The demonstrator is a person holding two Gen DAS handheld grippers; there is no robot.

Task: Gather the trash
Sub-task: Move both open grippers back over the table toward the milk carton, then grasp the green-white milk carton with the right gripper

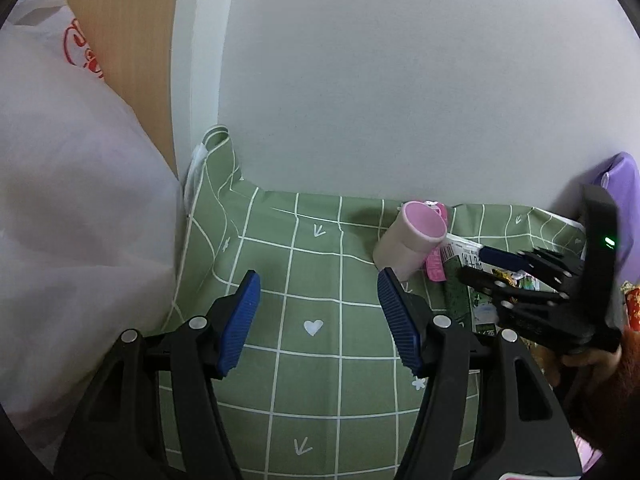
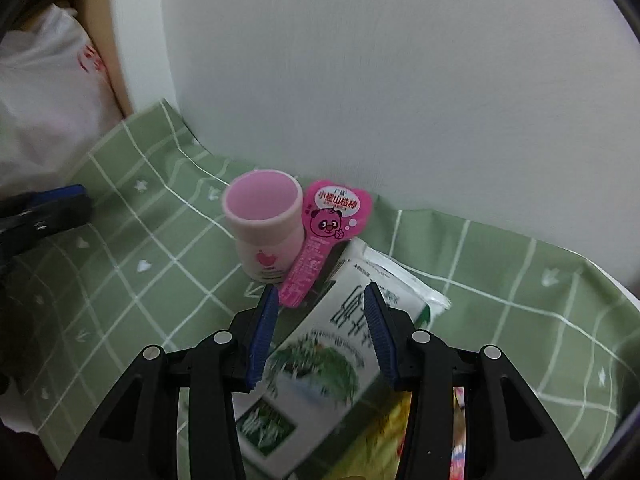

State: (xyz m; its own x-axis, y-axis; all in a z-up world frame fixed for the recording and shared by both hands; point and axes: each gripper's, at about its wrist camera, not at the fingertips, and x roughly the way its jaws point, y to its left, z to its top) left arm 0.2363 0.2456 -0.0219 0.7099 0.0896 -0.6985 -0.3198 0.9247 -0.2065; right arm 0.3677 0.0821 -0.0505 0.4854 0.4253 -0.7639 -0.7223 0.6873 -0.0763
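A pink plastic cup [image 2: 262,224] stands on the green checked cloth [image 2: 120,264] by the wall, with a pink panda wrapper [image 2: 320,236] leaning on it. A green and white carton [image 2: 320,352] lies flat beside them. My right gripper [image 2: 320,332] is open, its blue pads on either side of the carton's upper end. My left gripper [image 1: 318,320] is open and empty over bare cloth, left of the cup [image 1: 412,244]. The right gripper [image 1: 492,264] shows in the left wrist view over the carton [image 1: 472,280].
A white plastic bag [image 1: 72,240] with red print hangs at the left by a wooden panel [image 1: 128,40]. A white wall [image 1: 400,80] backs the cloth. A purple thing [image 1: 624,200] stands at the far right. Colourful wrappers [image 2: 384,432] lie under the carton.
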